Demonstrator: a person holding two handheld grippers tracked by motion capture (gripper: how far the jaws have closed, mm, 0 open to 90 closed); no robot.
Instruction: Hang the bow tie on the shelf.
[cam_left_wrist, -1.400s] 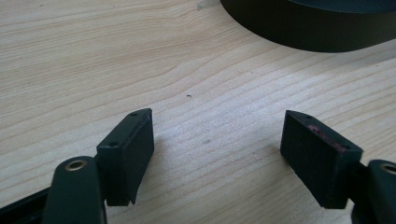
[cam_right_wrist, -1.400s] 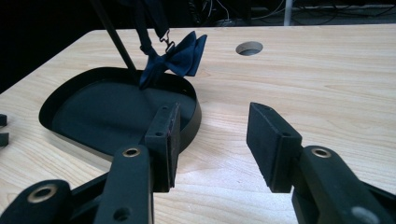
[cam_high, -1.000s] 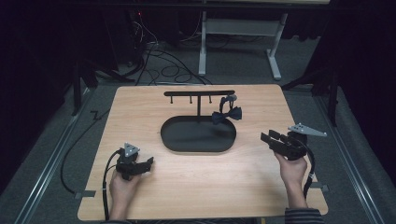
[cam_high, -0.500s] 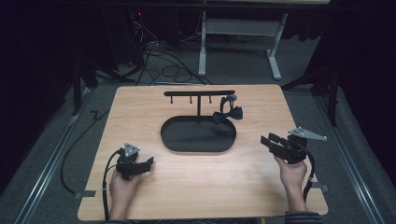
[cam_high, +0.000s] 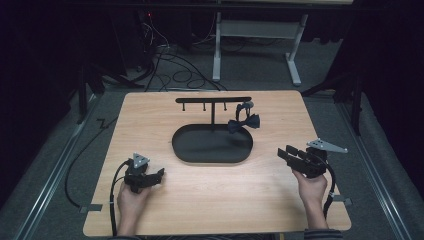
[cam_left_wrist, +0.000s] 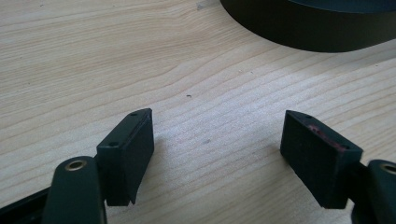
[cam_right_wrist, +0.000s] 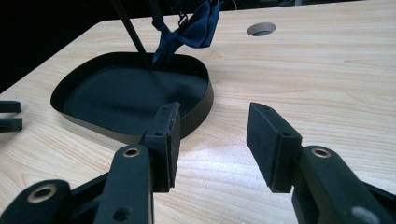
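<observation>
A black stand with an oval tray base (cam_high: 212, 145) and a T-shaped hanger bar (cam_high: 213, 100) sits mid-table. A dark blue bow tie (cam_high: 244, 122) hangs from the bar's right end; in the right gripper view the bow tie (cam_right_wrist: 191, 30) dangles over the tray (cam_right_wrist: 135, 93). My left gripper (cam_high: 156, 175) rests low on the table at the front left, open, nothing between its jaws (cam_left_wrist: 217, 154). My right gripper (cam_high: 287, 154) is held at the front right, open and empty (cam_right_wrist: 212, 135), pointing toward the tray.
The wooden table (cam_high: 215, 210) has a round cable hole (cam_right_wrist: 261, 29) near its far side. Cables (cam_high: 117, 190) trail from both grippers toward the person. A white table frame (cam_high: 255, 45) and floor cables lie beyond the far edge.
</observation>
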